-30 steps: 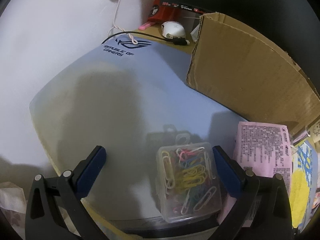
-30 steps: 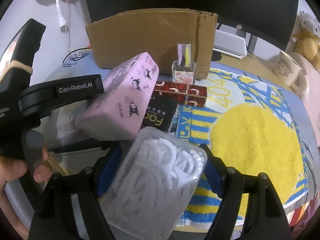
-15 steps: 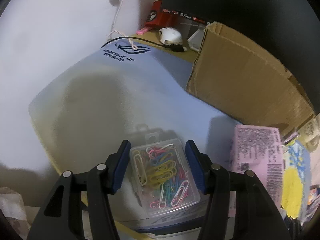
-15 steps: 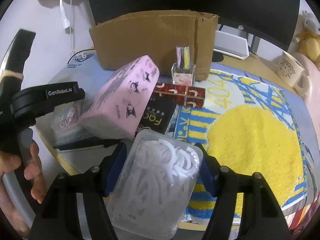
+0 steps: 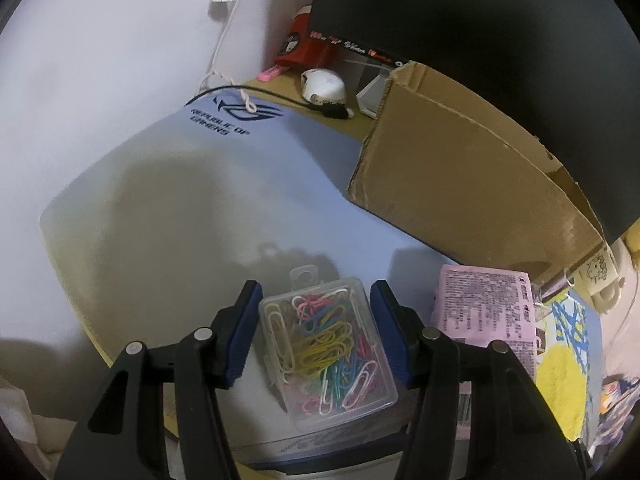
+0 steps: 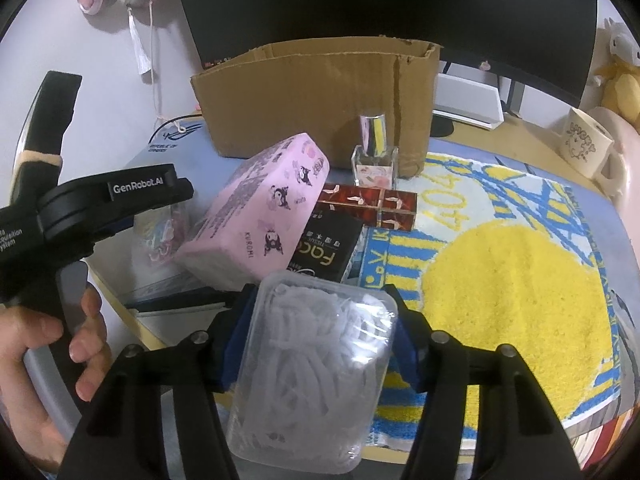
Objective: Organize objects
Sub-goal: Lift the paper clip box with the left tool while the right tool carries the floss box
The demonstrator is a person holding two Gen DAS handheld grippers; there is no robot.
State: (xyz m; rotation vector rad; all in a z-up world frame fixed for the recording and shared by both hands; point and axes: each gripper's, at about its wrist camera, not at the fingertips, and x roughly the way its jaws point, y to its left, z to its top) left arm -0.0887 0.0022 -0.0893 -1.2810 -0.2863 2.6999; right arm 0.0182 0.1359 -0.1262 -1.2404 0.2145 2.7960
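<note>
- Blue pads of the left gripper (image 5: 314, 332) sit either side of a clear paper-clip case (image 5: 326, 350); the jaws have just been closing and now stand at its two long walls, seemingly gripping it, though a sliver of gap on the left side is hard to rule out.
- That case lies with its long axis running straight out along the fingers, hang-tab end pointing away, so the squeeze falls across its narrow width.
- It rests near the front edge of the blue desk mat (image 5: 168, 184), at the mat's near right corner, just beside the pink tissue pack (image 5: 486, 312).
- Beyond it, towards the back right of the mat, stands the cardboard box (image 5: 460, 168), open at the top; I'd guess that is where things go, up and to the right of the left tool.
- On the other side, the right gripper (image 6: 320, 334) has just been closing on a clear floss-pick box (image 6: 316, 364), and its pads now press the box's long sides.
- This box also lies lengthwise along the fingers, at the desk's front edge, touching the near edge of the yellow and blue towel (image 6: 520, 280).
- From the right tool the cardboard box lies straight ahead, behind the pink pack and the perfume bottle (image 6: 374, 152), so a lift must clear those first.
</note>
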